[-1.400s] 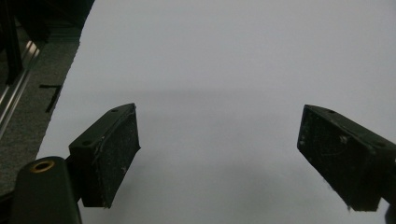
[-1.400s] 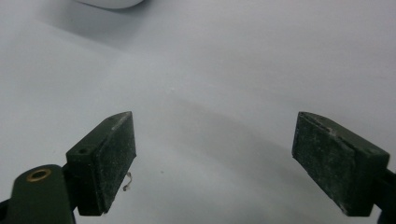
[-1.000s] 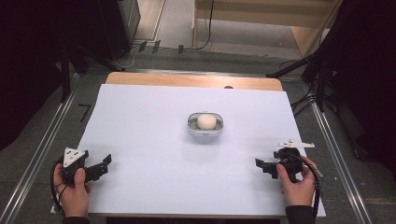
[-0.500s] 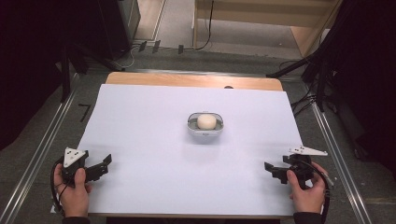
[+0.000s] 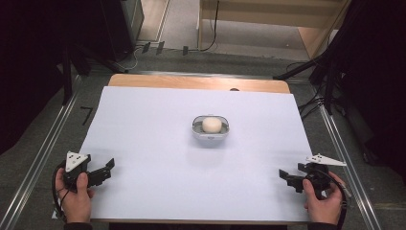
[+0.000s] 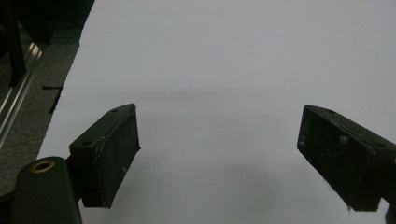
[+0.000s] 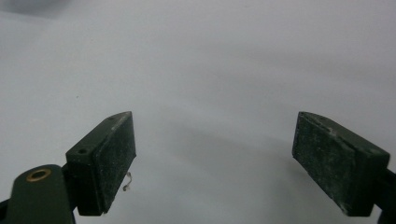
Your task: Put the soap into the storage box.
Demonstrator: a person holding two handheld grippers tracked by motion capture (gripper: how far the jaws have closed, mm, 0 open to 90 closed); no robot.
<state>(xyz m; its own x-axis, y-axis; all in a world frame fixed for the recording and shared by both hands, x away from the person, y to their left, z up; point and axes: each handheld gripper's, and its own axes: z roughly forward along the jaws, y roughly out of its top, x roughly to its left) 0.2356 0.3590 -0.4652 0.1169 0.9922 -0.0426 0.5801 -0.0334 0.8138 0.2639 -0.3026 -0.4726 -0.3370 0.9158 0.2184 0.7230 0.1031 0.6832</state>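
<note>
Across the centre of the high view lies the counter [image 5: 158, 139], a wooden top covered by a large white sheet that leaves a strip of bare wood along its far edge. Grey carpeted floor [image 5: 38, 143] with metal rails surrounds it on the left and right of the frame.

Slightly above and right of the frame centre stands a small grey-white rounded-rectangular bowl [image 5: 210, 128]. It holds a pale cream round ball [image 5: 211, 124], which sits upright in the middle of the bowl. The bowl is well apart from both grippers.

In the lower left of the high view, the person's left hand [image 5: 74, 194] holds the left black two-jaw gripper [image 5: 106, 168], which carries a grey three-cornered plate on top. It sits at the near left edge of the white sheet. In the left gripper view its jaws stand wide apart with nothing between them, and bare white sheet lies below and ahead of them.

In the lower right of the high view, the person's right hand [image 5: 323, 203] holds the right black two-jaw gripper [image 5: 288, 176], also topped by a grey three-cornered plate, at the near right edge of the sheet. In the right gripper view its jaws are likewise spread wide and hold nothing. A tiny pale thread [image 7: 127, 182] hangs beside the inner face of the jaw at the left of that frame.
</note>
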